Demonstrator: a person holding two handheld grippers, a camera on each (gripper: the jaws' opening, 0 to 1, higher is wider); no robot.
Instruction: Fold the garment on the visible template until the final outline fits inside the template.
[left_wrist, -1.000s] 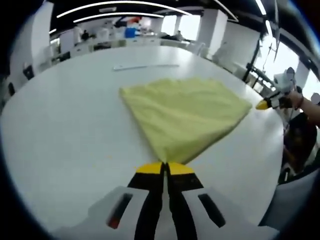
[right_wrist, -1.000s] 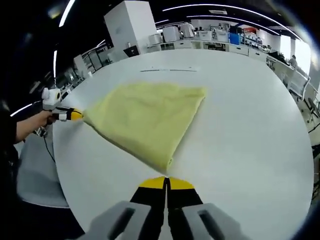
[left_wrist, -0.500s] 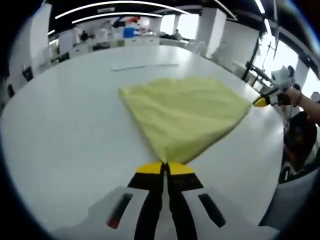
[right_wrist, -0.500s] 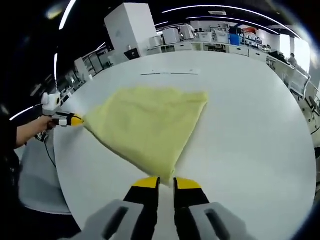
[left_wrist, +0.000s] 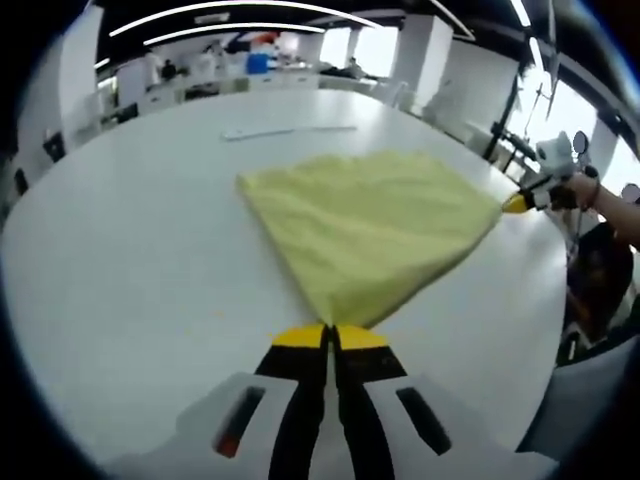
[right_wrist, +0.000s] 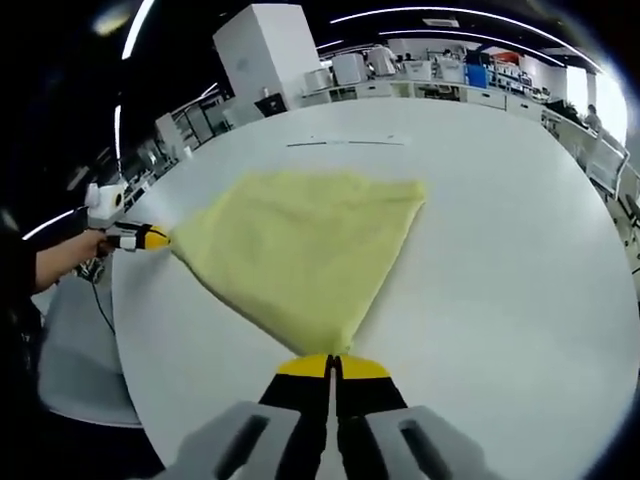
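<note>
I have both claws clenched on corners of the yellow folded cloth garment (left_wrist: 370, 225): left gripper (left_wrist: 331, 335), right gripper (right_wrist: 332, 365). No readable writing.

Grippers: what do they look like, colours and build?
Both alike: left gripper and right gripper have black jaws with yellow tips on pale grey bodies. The left body carries a small red mark. Seen from afar, each has a white block on top. A dark sleeve shows.
</note>
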